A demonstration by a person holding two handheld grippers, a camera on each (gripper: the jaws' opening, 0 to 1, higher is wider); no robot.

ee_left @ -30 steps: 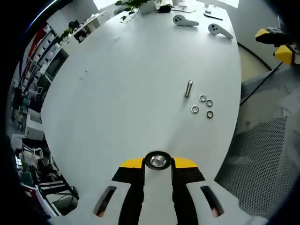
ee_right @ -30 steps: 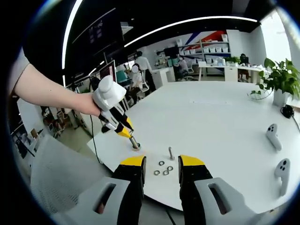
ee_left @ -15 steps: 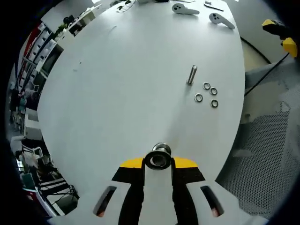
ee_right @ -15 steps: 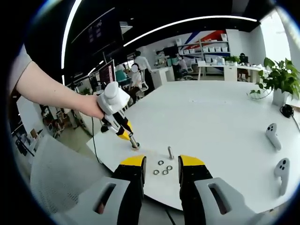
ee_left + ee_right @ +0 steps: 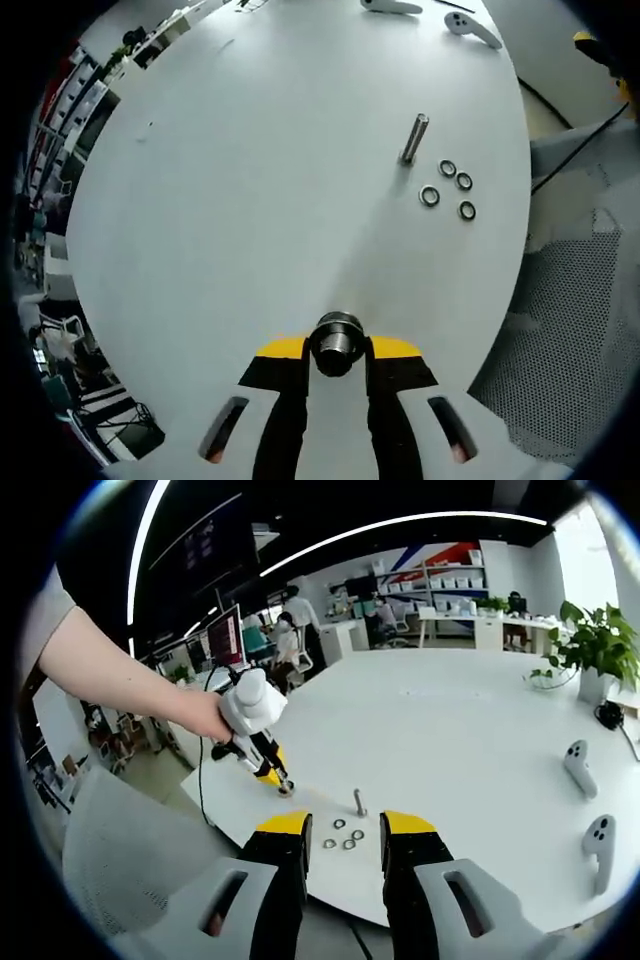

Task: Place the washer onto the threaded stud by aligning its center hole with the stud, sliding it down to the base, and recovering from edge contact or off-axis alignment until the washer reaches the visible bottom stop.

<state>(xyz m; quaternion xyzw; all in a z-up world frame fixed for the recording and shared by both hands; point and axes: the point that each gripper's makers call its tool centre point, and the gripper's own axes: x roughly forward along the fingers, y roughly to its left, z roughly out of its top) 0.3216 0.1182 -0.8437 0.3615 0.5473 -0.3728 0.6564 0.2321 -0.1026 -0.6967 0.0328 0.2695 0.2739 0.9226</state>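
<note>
The smooth white table (image 5: 230,200) is matte and oval. The left gripper (image 5: 337,350) has drawn back from the threaded stud (image 5: 415,138), which now sits farther up the left gripper view, so alignment isn't begun. It pinches a short round metal ring (image 5: 336,337) (washer or sleeve, unclear). The right gripper (image 5: 345,825) is spread and empty. Four thin shiny washers (image 5: 447,168) lie just beside the upright stud.

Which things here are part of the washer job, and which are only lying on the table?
For the job:
- threaded stud, upright on the white table
- four washers beside it
- metal piece held in the left gripper
- right gripper, open

Only lying about:
- two white controllers
- potted plant
</note>
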